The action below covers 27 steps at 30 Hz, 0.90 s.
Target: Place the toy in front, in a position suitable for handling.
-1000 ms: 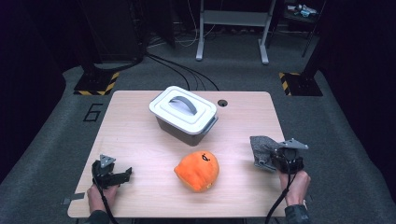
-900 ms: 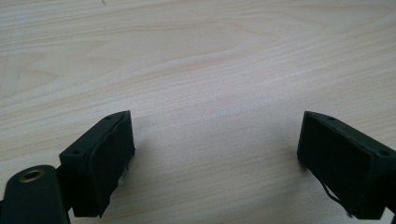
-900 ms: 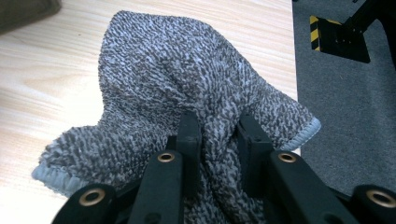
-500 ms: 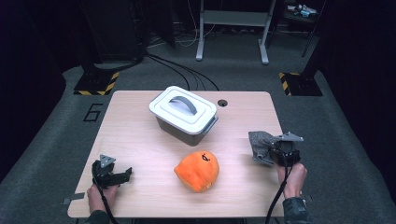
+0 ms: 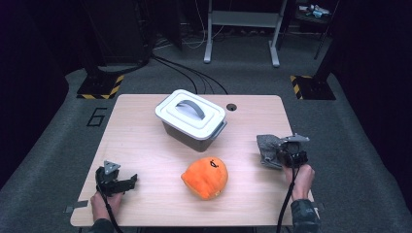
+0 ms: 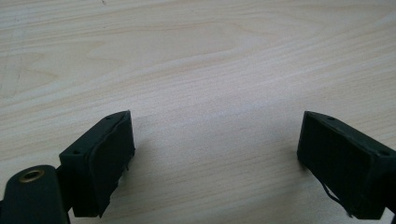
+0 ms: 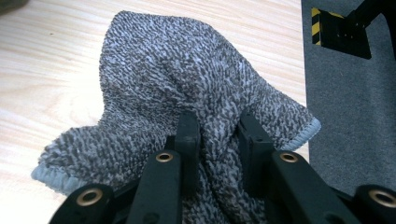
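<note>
Gripping grey knit cloth (image 7: pixel 187 88), right tongs (image 7: pixel 217 128) clamp bunched fold at tabletop (image 5: pixel 145 141) 3 o'clock edge | left tongs (image 6: pixel 215 154) wide, unloaded, 7 o'clock | lidded bin (image 5: pixel 192 119) lies 10 o'clock of cloth, right hand nearer

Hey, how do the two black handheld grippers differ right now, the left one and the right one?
The left gripper has its jaws spread wide with only bare wooden table between them; the right gripper has its jaws closed on a speckled grey knitted cloth. In the high view the left gripper sits near the table's front left corner, while the right gripper is near the right edge. Both are black, two-jawed and hand-held.
</note>
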Available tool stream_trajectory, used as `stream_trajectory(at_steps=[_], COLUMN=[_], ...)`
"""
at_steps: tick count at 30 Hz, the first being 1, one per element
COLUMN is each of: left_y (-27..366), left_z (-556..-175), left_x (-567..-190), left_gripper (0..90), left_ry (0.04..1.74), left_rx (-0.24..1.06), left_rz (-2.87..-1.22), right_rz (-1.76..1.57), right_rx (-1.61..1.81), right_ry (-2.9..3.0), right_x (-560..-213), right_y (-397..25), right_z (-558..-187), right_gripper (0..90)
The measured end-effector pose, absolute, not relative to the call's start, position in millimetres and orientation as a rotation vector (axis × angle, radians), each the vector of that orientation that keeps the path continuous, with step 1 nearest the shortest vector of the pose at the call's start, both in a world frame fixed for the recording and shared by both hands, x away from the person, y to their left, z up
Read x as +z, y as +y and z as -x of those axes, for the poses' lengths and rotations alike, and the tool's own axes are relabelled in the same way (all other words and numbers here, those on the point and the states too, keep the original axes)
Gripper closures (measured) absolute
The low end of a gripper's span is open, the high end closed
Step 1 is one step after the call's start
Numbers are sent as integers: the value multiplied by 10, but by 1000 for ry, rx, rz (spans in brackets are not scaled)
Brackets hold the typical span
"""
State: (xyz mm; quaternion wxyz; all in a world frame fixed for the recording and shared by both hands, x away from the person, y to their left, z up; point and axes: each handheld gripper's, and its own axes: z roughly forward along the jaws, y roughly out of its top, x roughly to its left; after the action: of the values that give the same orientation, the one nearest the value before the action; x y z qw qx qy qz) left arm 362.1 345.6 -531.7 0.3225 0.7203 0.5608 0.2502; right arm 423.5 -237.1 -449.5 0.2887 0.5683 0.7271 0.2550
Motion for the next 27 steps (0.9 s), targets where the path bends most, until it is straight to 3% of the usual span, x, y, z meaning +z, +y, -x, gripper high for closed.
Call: stream_trajectory(at_steps=[23,27], left_y=[3458,3459], left_z=[-3621,-3621], left_x=[-5313,-5312], left_gripper=[109,109], left_ry=[1474,1474], left_rx=[651,649], left_rz=[-1896,-1897], right_rz=[-1583,-1615], right_rx=[614,609], right_ry=[1938,1920], right_x=[-4839,-4890], right_y=[-2349,-2354], right_z=[-4516,-4531], right_gripper=[671,596])
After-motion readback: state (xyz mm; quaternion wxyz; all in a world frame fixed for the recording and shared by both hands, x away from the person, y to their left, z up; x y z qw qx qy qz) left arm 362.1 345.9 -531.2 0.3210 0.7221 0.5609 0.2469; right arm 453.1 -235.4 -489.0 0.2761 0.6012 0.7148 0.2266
